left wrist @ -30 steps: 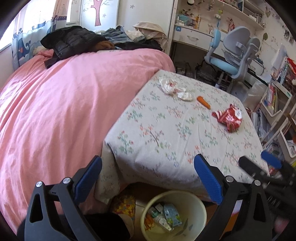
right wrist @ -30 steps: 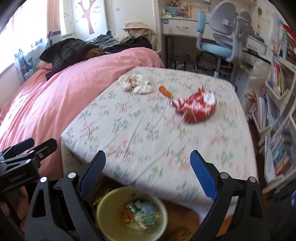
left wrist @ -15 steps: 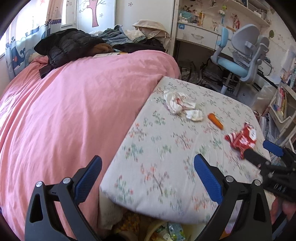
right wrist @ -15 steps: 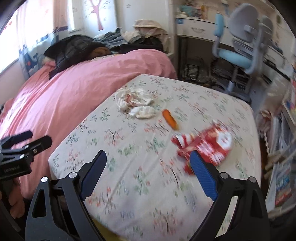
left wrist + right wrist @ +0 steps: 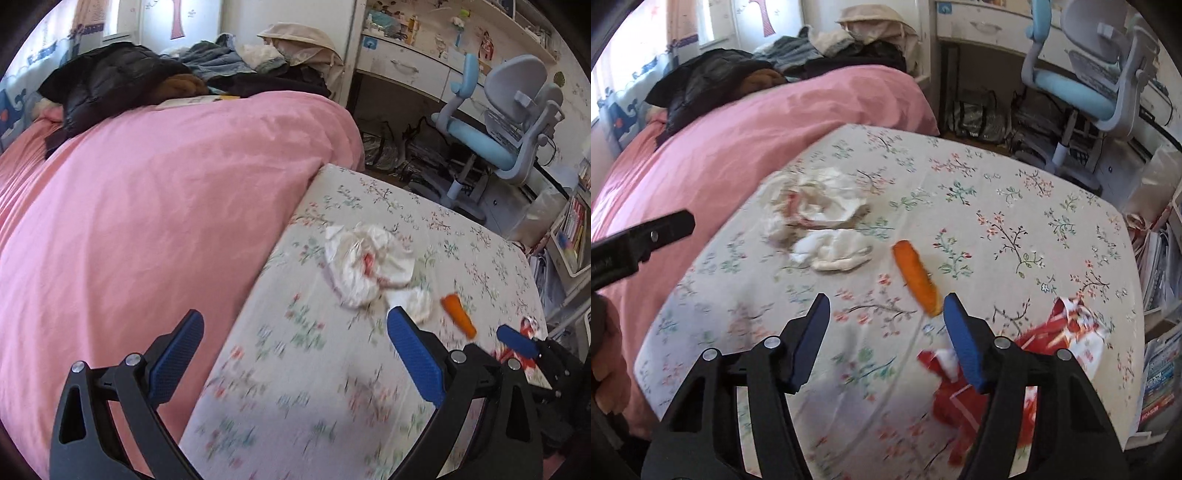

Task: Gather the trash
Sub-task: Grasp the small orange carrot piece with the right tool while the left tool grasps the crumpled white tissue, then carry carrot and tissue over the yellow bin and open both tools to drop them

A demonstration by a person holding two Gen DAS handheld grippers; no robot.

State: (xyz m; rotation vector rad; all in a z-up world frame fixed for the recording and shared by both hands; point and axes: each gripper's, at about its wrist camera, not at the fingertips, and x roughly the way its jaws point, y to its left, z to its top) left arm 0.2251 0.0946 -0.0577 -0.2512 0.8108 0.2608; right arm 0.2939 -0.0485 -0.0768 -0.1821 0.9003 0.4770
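On the floral-cloth table (image 5: 1015, 206) lie crumpled white tissues (image 5: 816, 206) (image 5: 365, 262), a smaller white wad (image 5: 834, 254) (image 5: 413, 299), an orange piece (image 5: 918, 277) (image 5: 458, 314) and a red snack wrapper (image 5: 1052, 343). My right gripper (image 5: 884, 332) is open and empty, low over the table, with the orange piece just beyond its right finger and the wrapper beneath it. My left gripper (image 5: 295, 354) is open and empty over the table's left edge, short of the tissues.
A pink bed (image 5: 147, 206) with dark clothes (image 5: 110, 77) borders the table's left side. A blue-grey desk chair (image 5: 506, 122) and desk stand behind. Shelves of books (image 5: 1160, 332) stand to the right.
Both grippers have moved up from the waste bin and forward over the table. The bin has dropped out of view. The right gripper's jaws have narrowed as it neared the wrapper and orange piece.
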